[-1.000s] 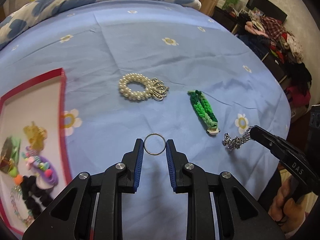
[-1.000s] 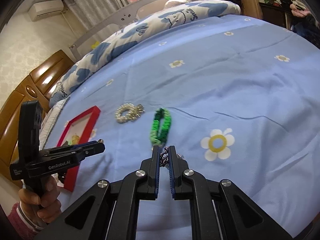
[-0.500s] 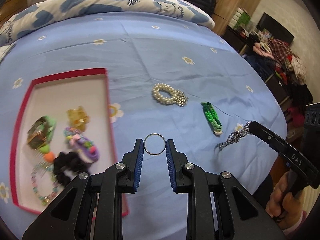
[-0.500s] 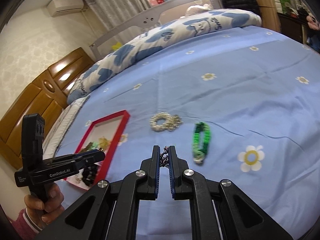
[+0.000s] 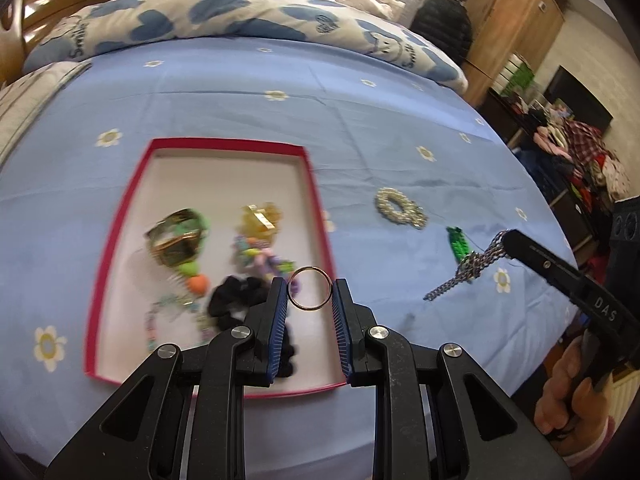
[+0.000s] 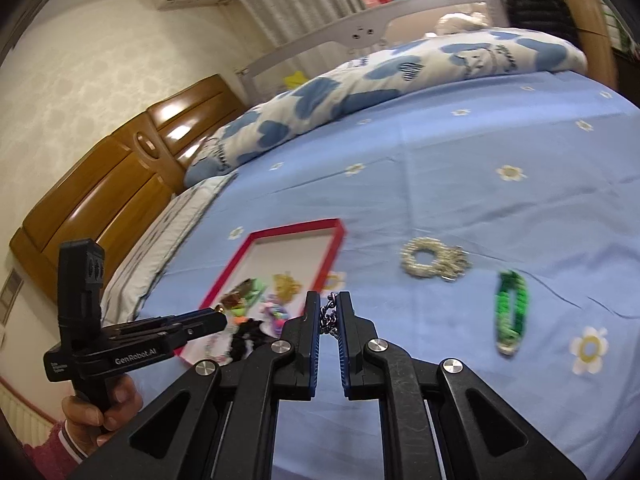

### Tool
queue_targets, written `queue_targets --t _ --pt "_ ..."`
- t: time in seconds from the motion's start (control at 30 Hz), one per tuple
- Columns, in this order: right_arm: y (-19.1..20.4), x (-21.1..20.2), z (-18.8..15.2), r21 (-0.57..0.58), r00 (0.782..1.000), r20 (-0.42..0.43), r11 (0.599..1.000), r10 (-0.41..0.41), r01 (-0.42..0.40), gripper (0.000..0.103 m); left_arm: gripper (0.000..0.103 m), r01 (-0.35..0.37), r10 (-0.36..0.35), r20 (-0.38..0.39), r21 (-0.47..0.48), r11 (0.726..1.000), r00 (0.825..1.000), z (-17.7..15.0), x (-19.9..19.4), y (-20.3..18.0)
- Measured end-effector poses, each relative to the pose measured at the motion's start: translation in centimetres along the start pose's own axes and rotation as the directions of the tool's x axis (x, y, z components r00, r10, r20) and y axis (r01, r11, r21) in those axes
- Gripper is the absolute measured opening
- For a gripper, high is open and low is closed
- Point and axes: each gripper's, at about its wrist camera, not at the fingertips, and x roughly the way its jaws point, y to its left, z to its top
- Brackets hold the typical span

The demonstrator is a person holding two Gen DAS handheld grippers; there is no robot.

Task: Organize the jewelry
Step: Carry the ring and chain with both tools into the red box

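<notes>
My left gripper (image 5: 310, 294) is shut on a thin metal ring (image 5: 310, 289) and holds it above the near right part of the red-rimmed box (image 5: 316, 196). The box holds a watch (image 5: 176, 240), a black scrunchie (image 5: 236, 300) and several colourful pieces. My right gripper (image 6: 329, 316) is shut on a silver chain (image 6: 329, 314); in the left wrist view the chain (image 5: 464, 276) hangs from it over the bedsheet, right of the box. A pearl bracelet (image 5: 398, 208) and a green braided bracelet (image 5: 458, 242) lie on the sheet.
The blue flowered bedsheet (image 5: 360, 120) covers the bed, with a rolled duvet (image 5: 240, 20) at the far side. A wooden headboard (image 6: 100, 184) stands at the left. Clutter and furniture (image 5: 572, 152) stand beyond the bed's right edge.
Both grippers have risen and swung left. The left gripper with the ring now hangs over the box; the right gripper with the chain has come nearer to the box.
</notes>
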Motion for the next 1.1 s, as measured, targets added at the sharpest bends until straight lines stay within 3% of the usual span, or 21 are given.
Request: queue_targets --t 0.27,0.6,1.1 --pt "4.2 2.1 1.3 -0.057 0.996 -0.014 0.995 0.086 -0.087 0.008 0.021 -0.058 0.059 0.010 -0.073 0.996 0.998 -0.7 -1.3 4.5" --pt "7.9 5.9 1.0 -0.088 0.983 -0.083 0.981 0.164 -0.171 0.008 0.021 -0.099 0.098 -0.016 -0.108 0.989 0.995 -1.5 -0.5 7.0" --pt "8.2 11.3 -2.5 -0.060 0.959 -0.230 0.981 0.167 -0.185 0.008 0.021 -0.146 0.138 -0.078 -0.116 0.983 0.987 -2.9 2.3 8.7"
